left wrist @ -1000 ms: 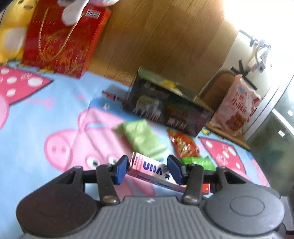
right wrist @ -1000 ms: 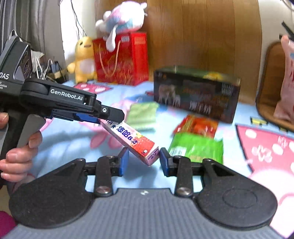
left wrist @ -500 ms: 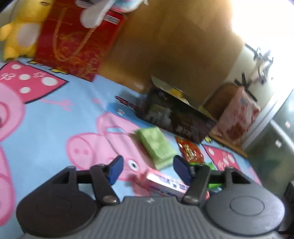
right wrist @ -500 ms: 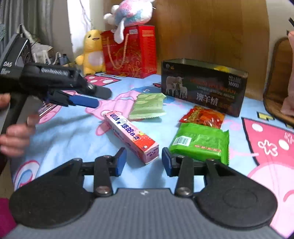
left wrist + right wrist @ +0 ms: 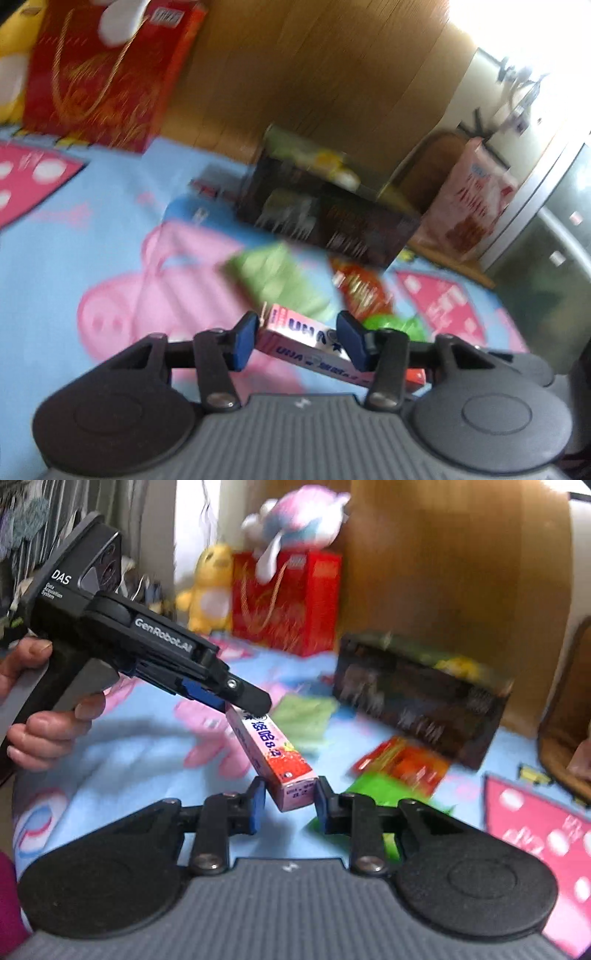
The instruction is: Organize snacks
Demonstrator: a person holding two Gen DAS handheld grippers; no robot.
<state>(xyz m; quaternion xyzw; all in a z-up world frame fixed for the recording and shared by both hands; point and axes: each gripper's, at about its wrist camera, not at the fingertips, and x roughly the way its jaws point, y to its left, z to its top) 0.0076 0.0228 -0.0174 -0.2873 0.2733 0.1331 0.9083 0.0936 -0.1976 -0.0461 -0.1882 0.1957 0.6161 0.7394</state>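
Observation:
A long pink UHA candy box [image 5: 306,338] is held off the bedspread between both grippers. My left gripper [image 5: 299,341] is shut on its far end; it also shows in the right wrist view [image 5: 236,698]. My right gripper [image 5: 286,799] is shut on the near end of the box [image 5: 280,760]. A pale green packet [image 5: 304,716], an orange-red packet [image 5: 402,762] and a bright green packet [image 5: 373,788] lie on the bedspread. A dark open box [image 5: 417,698] stands behind them with something yellow inside.
A red gift bag [image 5: 284,602] with a plush toy on top and a yellow duck plush [image 5: 207,590] stand at the back. A wooden headboard [image 5: 454,572] rises behind. A pink snack bag [image 5: 469,199] leans at the right by a chair.
Half a second ago the candy box lay on the bedspread with both grippers open. Now both have closed on its ends and lifted it.

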